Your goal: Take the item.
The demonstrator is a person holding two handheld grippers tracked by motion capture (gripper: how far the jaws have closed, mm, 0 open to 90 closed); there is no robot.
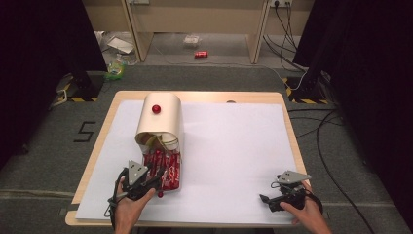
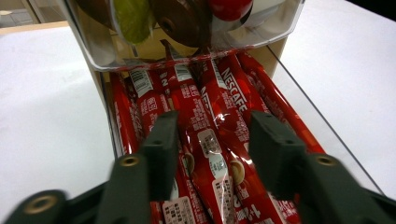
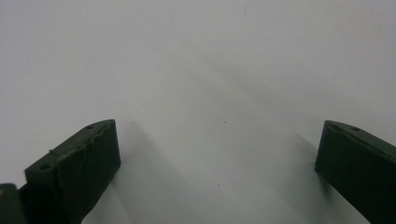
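Observation:
A cream, round-topped dispenser box (image 1: 168,119) with a red knob (image 1: 156,108) stands on the white sheet at the left. Its clear drawer (image 2: 306,123) is pulled out toward me and holds several red Nescafe coffee sticks (image 2: 219,105). My left gripper (image 1: 152,178) (image 2: 215,123) reaches into the drawer. Its jaws stand partly apart astride two of the sticks, which lie flat and unsqueezed. My right gripper (image 1: 267,200) (image 3: 219,128) rests low over bare white paper at the front right, open, with nothing between its jaws.
Above the drawer, a clear compartment (image 2: 98,51) holds round capsules in green, brown and red. A small red knob (image 1: 159,194) sits at the drawer's near end by my left hand. The white sheet (image 1: 234,146) covers the wooden table (image 1: 287,122).

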